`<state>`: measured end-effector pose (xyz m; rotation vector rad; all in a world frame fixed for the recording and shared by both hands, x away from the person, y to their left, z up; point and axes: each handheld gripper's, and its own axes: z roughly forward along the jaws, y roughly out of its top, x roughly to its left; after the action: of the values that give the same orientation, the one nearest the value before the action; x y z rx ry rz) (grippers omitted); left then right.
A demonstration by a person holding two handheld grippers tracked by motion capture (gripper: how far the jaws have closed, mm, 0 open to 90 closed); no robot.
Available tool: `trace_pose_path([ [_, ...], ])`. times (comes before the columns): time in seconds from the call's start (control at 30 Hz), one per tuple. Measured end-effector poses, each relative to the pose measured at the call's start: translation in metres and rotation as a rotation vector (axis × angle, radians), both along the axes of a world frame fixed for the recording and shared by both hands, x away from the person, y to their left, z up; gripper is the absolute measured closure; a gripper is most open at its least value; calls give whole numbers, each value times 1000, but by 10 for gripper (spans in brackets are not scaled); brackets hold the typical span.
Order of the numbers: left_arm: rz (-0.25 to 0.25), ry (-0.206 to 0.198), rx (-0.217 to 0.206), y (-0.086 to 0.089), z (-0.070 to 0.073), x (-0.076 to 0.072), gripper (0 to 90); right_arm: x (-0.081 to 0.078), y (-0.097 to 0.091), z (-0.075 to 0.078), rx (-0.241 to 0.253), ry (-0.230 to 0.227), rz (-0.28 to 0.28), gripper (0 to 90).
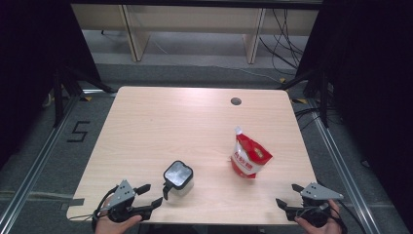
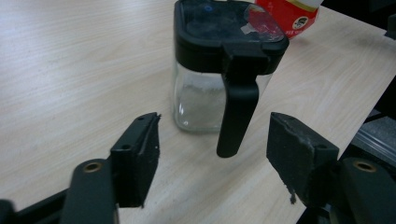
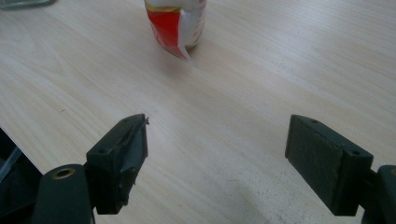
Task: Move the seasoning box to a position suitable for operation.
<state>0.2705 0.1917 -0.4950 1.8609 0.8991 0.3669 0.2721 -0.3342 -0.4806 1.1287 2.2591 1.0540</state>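
You are at the approach, with nothing gripped yet. Your left gripper point(image 1: 152, 195) sits at the near left edge of the pale wood-grain table point(image 1: 160, 122), its jaws apart and empty, pointing at the small clear glass jar with the black square lid and black hanging handle point(image 1: 178, 178). That jar stands upright near the front of the table, left of centre, just beyond the left jaws and not touching them. In the left gripper view the jar's handle point(image 2: 237, 119) hangs down the side facing you, roughly midway between the two pads point(image 2: 140, 156) but farther off than them, so the jaws frame it without reaching it.

Your right gripper point(image 1: 288, 195) rests at the near right edge, jaws spread wide with only bare table between them. The red and white stand-up pouch with a white spout point(image 1: 249, 157) stands right of centre, well apart from the right gripper and farther from you than the jar.

As I judge it, your next move is to ease the left gripper forward, level, until the jar's handle or body sits between the pads, then close. Keep the approach straight: a pad that clips the handle could turn or tip the jar. The pouch looks soft, so it will likely need a grip near its top.
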Motion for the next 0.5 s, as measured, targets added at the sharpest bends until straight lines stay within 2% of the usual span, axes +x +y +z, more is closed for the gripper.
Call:
trace_pose_path([
  [0.07,-4,-12,22,-5,2,0,373,0,0,0,-6,1,5,225],
  [0.1,-4,-14,14,-7,2,0,373,0,0,0,-6,1,5,225],
  [0.13,-15,-13,32,-9,2,2,385,0,0,0,-7,2,5,225],
  [0.2,-17,-11,28,-12,0,2,423,0,0,0,-6,1,6,227],
  [0.23,-24,-8,47,-13,0,3,423,0,0,0,-5,1,7,229],
  [0.27,-19,-12,44,-15,0,4,425,0,0,-1,-4,1,4,229],
  [0.3,-14,-10,42,-16,0,5,426,-2,2,-1,17,24,-13,230],
  [0.33,-19,-17,56,-18,0,7,433,0,0,-1,-8,2,3,232],
  [0.37,-22,-20,55,-20,-1,8,440,1,0,-1,-8,1,5,233],
  [0.4,-30,-18,72,-22,-1,9,449,-2,3,-1,21,48,-15,234],
  [0.5,-40,-23,80,-28,-1,12,473,2,1,-2,-10,5,23,235],
])
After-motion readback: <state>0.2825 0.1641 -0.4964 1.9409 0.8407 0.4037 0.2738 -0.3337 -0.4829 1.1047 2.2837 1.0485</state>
